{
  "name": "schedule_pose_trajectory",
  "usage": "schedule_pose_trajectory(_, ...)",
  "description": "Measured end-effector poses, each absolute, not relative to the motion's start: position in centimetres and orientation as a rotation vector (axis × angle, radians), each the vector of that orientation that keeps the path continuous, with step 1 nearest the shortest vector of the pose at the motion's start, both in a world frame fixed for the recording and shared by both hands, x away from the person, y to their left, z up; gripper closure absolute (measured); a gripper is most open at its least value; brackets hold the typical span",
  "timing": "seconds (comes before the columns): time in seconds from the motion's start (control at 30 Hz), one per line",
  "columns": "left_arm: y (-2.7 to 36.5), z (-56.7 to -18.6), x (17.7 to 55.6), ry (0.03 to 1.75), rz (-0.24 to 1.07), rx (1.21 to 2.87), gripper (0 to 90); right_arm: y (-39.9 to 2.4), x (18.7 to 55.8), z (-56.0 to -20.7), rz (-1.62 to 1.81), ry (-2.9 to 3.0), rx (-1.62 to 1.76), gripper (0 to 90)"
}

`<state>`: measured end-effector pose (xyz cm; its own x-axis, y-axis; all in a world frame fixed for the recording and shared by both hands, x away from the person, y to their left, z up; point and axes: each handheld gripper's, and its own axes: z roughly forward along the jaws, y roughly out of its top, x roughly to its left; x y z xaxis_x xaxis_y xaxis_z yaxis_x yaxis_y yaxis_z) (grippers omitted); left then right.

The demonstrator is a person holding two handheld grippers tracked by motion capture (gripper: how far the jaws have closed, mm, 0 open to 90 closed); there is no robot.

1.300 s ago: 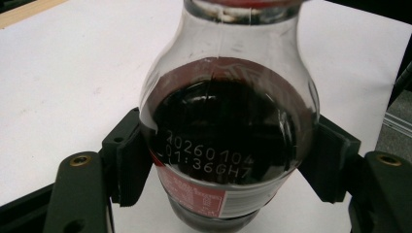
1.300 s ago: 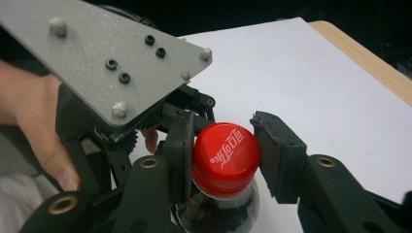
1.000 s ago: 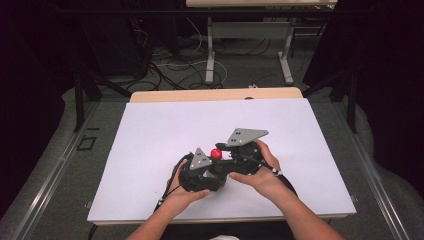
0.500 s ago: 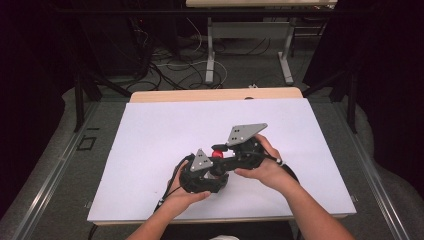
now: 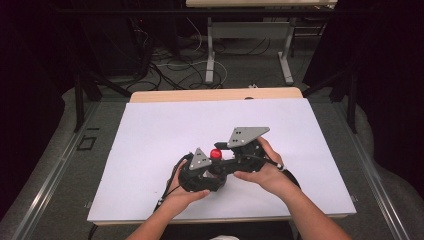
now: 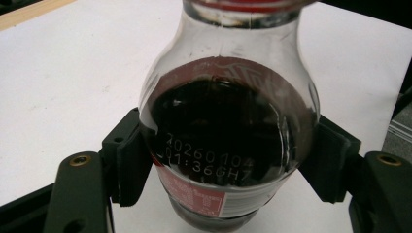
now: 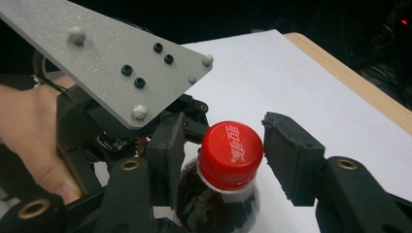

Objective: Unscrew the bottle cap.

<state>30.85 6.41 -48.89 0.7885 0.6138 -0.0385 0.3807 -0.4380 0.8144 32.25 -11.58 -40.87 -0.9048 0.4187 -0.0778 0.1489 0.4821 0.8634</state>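
Note:
A cola bottle (image 6: 228,126) with dark drink and a red label stands over the white sheet, and my left gripper (image 6: 231,165) is shut on its body just below the shoulder. Its red cap (image 7: 231,150) sits between the pads of my right gripper (image 7: 221,145), whose jaws have just been opening; a narrow gap shows on each side of the cap. From the high view, the cap (image 5: 215,153) peeks out between the left gripper (image 5: 210,170) and the right gripper (image 5: 220,157), both held close together near the table's front.
The white sheet (image 5: 165,130) covers the wooden table (image 5: 210,94). The left gripper's grey plate (image 7: 121,63) and the person's left hand (image 7: 29,126) crowd the space beside the cap. Table legs and cables (image 5: 175,65) lie on the floor beyond the far edge.
The right hand rolled at the cap half a second ago and has turned back. The left gripper and the bottle have stayed put.

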Motion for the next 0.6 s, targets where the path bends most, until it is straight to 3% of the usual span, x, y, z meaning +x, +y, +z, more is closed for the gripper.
schedule_pose_trajectory(0.27,6.1,-49.0,30.7,0.717,0.321,2.090,30.1,-10.7,32.0,-41.4,1.361,2.428,0.501,55.1)
schedule_pose_trajectory(0.33,6.1,-49.1,30.7,0.713,0.315,2.085,30.1,-10.7,32.2,-41.4,1.366,2.427,0.494,60.6)
schedule_pose_trajectory(0.6,6.1,-49.0,30.6,0.698,0.310,2.104,30.1,-11.8,34.3,-41.1,1.433,2.571,0.338,61.4)
